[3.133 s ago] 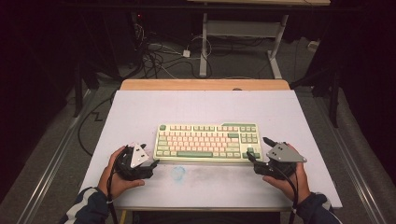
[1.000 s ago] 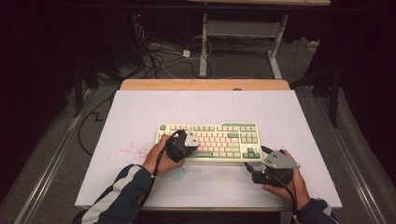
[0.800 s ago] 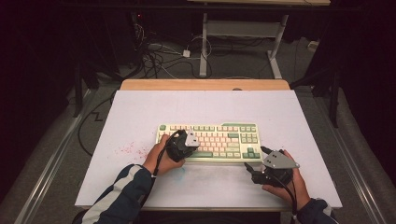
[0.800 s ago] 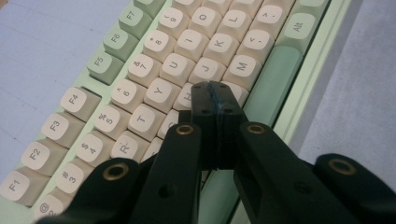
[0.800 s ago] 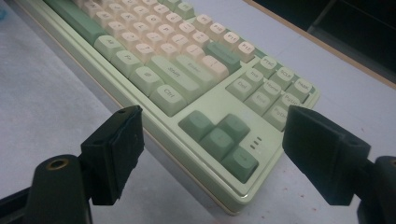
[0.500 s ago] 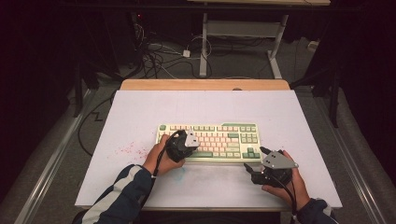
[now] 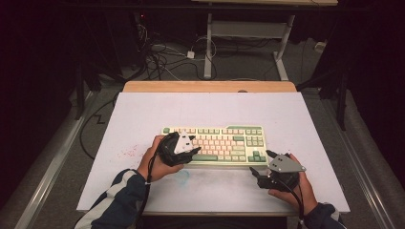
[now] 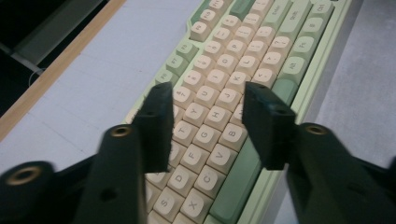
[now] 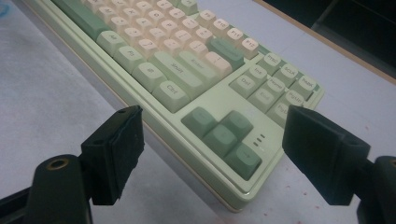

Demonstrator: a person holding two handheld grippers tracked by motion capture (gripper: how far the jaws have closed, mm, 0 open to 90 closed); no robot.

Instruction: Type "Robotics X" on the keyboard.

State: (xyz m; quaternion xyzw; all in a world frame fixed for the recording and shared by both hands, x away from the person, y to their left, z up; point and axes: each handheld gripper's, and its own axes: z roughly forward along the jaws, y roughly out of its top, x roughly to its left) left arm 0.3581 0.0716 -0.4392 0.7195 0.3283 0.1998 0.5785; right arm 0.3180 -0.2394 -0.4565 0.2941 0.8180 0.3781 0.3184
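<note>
The green and cream keyboard (image 7: 216, 144) lies flat near the middle of the white table (image 7: 210, 109), its long side running across. The left gripper view shows what the high view cannot: the cream letter keys and the green space bar (image 8: 236, 184) lie beneath the left gripper (image 8: 208, 123), whose jaws have just been opening and stand spread above the keys with nothing between them. In the high view that gripper hangs over the keyboard's left part. The right gripper (image 9: 210, 154) sits just off the near right corner; its own view shows its jaws spread wide, framing the green arrow keys (image 9: 224, 137) without touching them. Faint red specks (image 7: 129, 153) mark the table left of the keyboard, and a bluish smudge (image 7: 181, 175) lies near the front edge. Cables (image 7: 162, 57) tangle on the floor beyond.
</note>
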